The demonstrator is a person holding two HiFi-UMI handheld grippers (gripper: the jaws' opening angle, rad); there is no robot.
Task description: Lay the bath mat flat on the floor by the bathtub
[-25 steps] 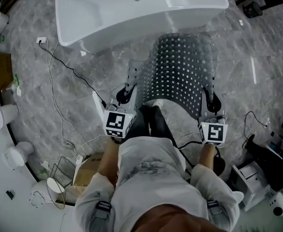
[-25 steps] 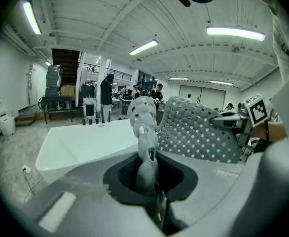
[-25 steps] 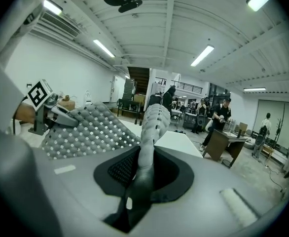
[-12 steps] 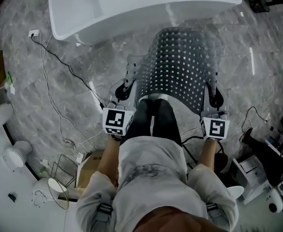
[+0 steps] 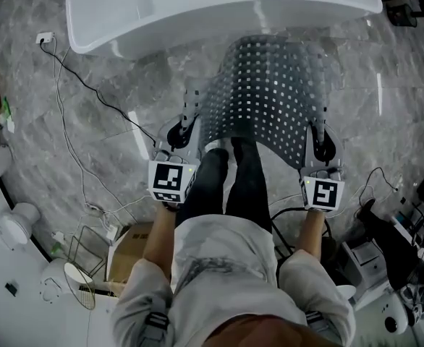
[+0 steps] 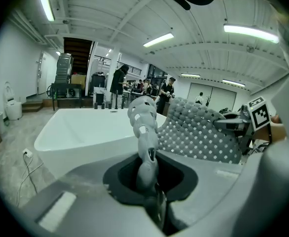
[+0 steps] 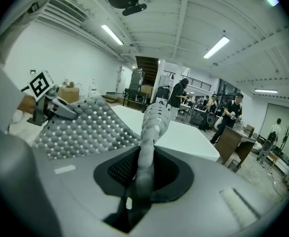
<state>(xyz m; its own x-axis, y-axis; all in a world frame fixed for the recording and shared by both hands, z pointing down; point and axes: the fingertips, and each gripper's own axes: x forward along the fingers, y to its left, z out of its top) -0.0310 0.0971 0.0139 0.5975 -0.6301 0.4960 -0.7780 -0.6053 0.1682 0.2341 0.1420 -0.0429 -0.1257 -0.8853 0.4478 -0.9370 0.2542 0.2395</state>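
The bath mat (image 5: 270, 92) is grey, rubbery and full of small holes. It hangs stretched between my two grippers, and its far end droops toward the floor in front of the white bathtub (image 5: 197, 6). My left gripper (image 5: 192, 105) is shut on the mat's near left corner. My right gripper (image 5: 319, 127) is shut on its near right corner. In the left gripper view the mat's edge (image 6: 143, 125) rises out of the jaws, with the tub (image 6: 85, 127) behind. The right gripper view shows the other edge (image 7: 153, 117) pinched the same way.
Black and white cables (image 5: 74, 121) and a socket strip (image 5: 44, 37) lie on the marble floor at left. A cardboard box (image 5: 129, 241) and a wire basket (image 5: 89, 255) sit behind me at left, and equipment (image 5: 400, 230) at right. My legs (image 5: 230, 186) stand under the mat's near edge.
Both grippers have sunk together with the mat still held. The mat now hangs lower and its far end lies closer to the tub's side.
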